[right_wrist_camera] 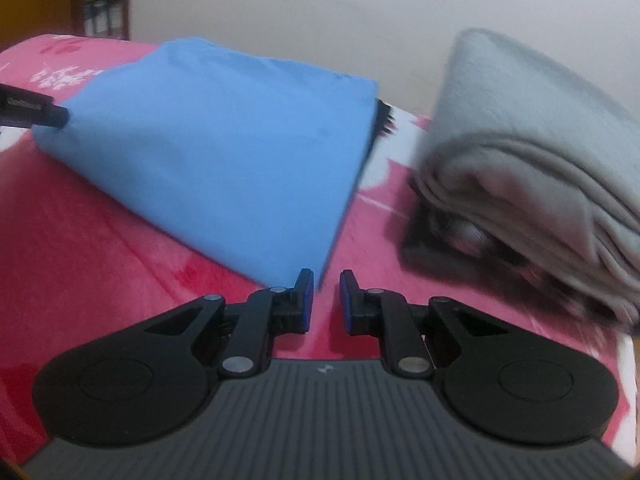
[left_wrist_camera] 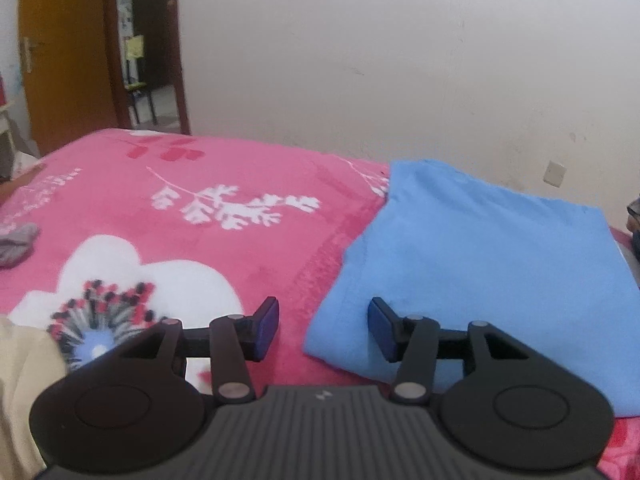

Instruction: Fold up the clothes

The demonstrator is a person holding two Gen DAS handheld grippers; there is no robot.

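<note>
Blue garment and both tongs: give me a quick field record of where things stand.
surface: pink floral blanket
blue garment: folded, lying flat on the blanket
left tongs: open, straddling the garment's near left edge, nothing pinched
right tongs: narrow gap, nothing between the pads, near the garment's corner
grey folded pile: right of the blue garment, apart

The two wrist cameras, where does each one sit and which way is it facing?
Left wrist: on the left gripper, looking across the pink floral blanket toward the wall; its own open fingers show.
Right wrist: on the right gripper, facing a folded grey fleece; fingers apart, holding nothing.
Shared: the folded blue cloth.
</note>
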